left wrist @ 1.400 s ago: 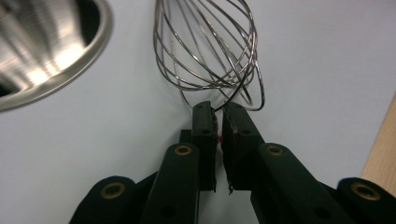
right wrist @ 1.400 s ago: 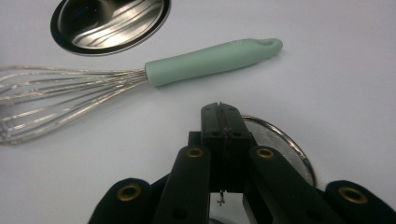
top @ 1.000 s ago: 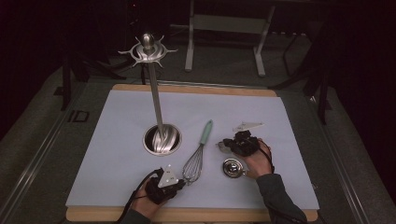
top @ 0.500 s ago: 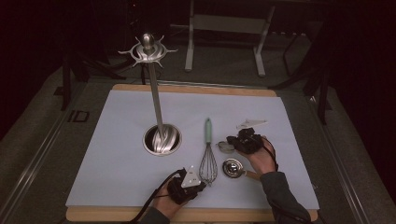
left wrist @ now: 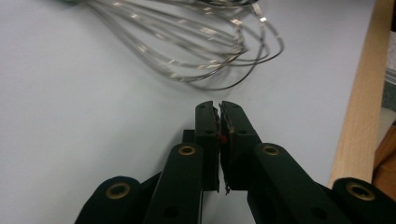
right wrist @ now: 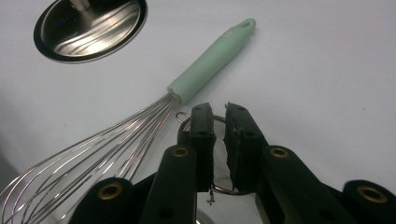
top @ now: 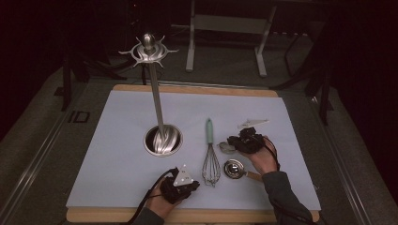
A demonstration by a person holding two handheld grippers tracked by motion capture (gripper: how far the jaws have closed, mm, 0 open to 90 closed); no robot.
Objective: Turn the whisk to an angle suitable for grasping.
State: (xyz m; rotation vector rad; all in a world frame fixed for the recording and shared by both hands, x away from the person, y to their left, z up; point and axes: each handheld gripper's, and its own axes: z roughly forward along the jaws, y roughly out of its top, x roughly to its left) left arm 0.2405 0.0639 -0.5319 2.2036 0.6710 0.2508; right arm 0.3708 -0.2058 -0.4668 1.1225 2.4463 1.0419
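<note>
Near the bench's front edge: left tool closed on nothing, just short of the whisk's wires. Right tool just been parting, slightly open over a small strainer beside the whisk. Risk: snagging wires, dragging the whisk off line.

One whisk with a mint-green handle lies on the worktop. One small metal strainer with a wooden handle rests beside it. One tall steel utensil stand rises from its round base. One pale flat piece lies farther back. Two grippers are in view: left gripper, right gripper
</note>
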